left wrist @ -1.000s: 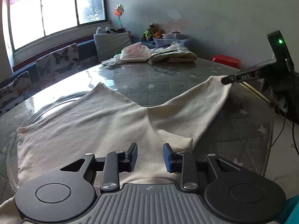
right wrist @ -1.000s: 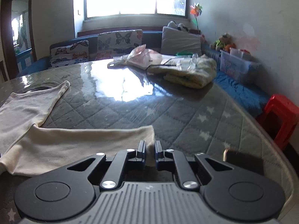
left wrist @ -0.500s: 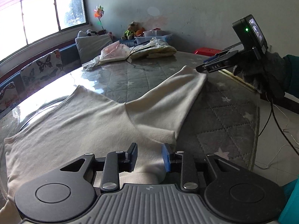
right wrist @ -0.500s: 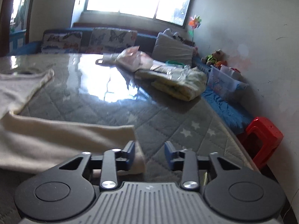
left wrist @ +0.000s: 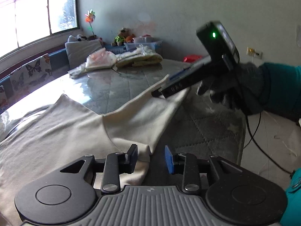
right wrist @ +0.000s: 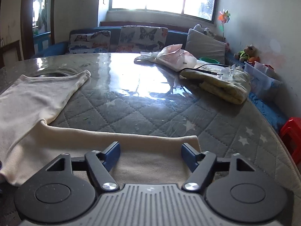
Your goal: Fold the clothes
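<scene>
A cream long-sleeved shirt (left wrist: 56,131) lies flat on the quilted grey table cover (left wrist: 210,128), one sleeve (left wrist: 143,113) stretched toward the right edge. My left gripper (left wrist: 150,157) is open at the shirt's near edge by the armpit; cloth lies against its left finger. My right gripper (right wrist: 150,155) is wide open over the sleeve's cuff end (right wrist: 160,146), jaws either side of the cloth. In the left wrist view the right gripper (left wrist: 160,92) hovers at the cuff, held by a gloved hand.
A folded yellowish garment (right wrist: 222,82) and a plastic bag (right wrist: 173,56) lie at the table's far side. A cushioned bench with butterfly pillows (right wrist: 143,37) runs under the window. A red stool (right wrist: 291,131) stands off the table's right edge.
My right gripper let go of the cuff and opened wide, staying over the sleeve end. My left gripper shifted slightly right along the shirt's near edge and stayed open.
</scene>
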Tool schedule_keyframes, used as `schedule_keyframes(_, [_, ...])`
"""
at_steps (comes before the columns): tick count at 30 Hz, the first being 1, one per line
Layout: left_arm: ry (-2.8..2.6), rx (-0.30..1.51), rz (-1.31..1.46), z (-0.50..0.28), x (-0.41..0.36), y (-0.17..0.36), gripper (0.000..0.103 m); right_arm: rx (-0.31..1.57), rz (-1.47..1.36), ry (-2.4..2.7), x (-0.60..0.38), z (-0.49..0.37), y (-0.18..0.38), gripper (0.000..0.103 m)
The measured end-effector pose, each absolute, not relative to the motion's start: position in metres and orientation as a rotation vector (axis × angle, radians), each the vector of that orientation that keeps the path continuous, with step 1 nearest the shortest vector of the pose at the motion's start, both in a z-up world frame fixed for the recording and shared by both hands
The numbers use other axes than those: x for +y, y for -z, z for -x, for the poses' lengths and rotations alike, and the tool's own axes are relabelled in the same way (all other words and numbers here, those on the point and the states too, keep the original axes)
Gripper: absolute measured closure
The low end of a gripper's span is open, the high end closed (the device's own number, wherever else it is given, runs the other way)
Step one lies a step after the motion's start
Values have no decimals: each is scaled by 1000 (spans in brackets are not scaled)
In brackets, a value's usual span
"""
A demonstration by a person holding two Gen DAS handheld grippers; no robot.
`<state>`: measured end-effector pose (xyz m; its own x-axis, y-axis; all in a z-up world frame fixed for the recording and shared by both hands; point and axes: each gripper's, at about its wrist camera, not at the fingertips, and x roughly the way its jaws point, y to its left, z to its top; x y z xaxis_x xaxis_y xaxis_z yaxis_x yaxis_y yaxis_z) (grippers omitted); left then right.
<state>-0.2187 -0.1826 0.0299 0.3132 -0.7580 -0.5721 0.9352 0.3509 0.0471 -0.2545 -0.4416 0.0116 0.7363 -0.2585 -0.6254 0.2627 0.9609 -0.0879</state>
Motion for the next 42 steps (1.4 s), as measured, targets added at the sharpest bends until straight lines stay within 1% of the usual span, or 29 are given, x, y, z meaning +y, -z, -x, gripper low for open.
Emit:
schedule_keyframes(1, [1138, 490, -395, 217, -177, -34, 59, 680, -4, 285, -440, 256, -15, 23])
schedule_keyframes(3, [1091, 482, -366, 209, -165, -41, 59, 669, -4, 265, -435, 258, -19, 22])
schedule_keyframes(5, [1033, 496, -322, 198, -151, -44, 53, 656, -4, 223, -424, 259, -24, 18])
schedule_keyframes(6, [1003, 510, -303, 193, -144, -44, 53, 649, -5, 195, -418, 259, -25, 18])
schedule_keyframes(10, [917, 572, -258, 183, -116, -35, 53, 630, -9, 85, -391, 265, -25, 16])
schedule_keyframes(14, [883, 603, -290, 188, -103, -21, 54, 616, 17, -18, -359, 274, -24, 15])
schedule_keyframes(23, [894, 557, -297, 210, -94, -20, 54, 633, 101, -146, -315, 271, -20, 14])
schedule_keyframes(28, [900, 572, -272, 214, -84, -18, 54, 601, 106, -184, -302, 269, -24, 13])
schedule_keyframes(32, [909, 556, -256, 215, -72, -24, 54, 645, 177, -216, -287, 265, -11, 13])
schedule_keyframes(38, [729, 478, -139, 187, -18, -51, 53, 602, 91, -195, -307, 268, -26, 11])
schedule_keyframes(42, [484, 547, -47, 146, 31, -45, 53, 592, 34, -97, -335, 263, -30, 11])
